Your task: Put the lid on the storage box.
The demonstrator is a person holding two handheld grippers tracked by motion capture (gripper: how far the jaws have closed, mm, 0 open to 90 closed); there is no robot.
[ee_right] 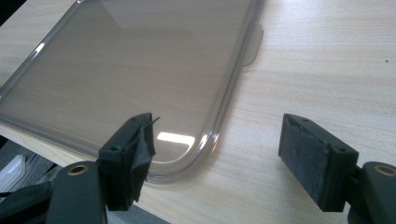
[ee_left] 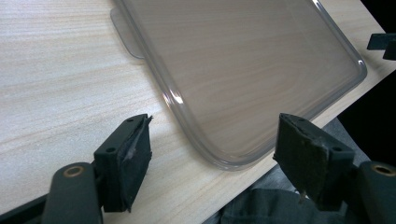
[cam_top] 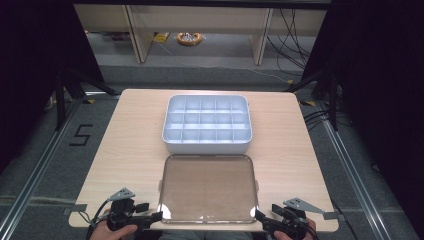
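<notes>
High view: the clear lid (cam_top: 207, 188) lies just before the white divided box (cam_top: 207, 124), my grippers at its near corners. Left gripper view: my left gripper (ee_left: 212, 154) gapes wide, straddling the lid's corner, holding nothing. Right gripper view: my right gripper (ee_right: 217, 156) likewise.

I see the clear lid (cam_top: 207, 189) lying flat on the bench (cam_top: 125, 150), in the lower middle of the high view. It is a smoke-tinted, see-through plastic rectangle with rounded corners, a raised rim and a small tab on each short side. Its near edge sits at the bench's front edge, slightly overhanging. In the left gripper view its near corner (ee_left: 233, 161) lies between my jaws; in the right gripper view the other near corner (ee_right: 187, 154) does too.
</notes>
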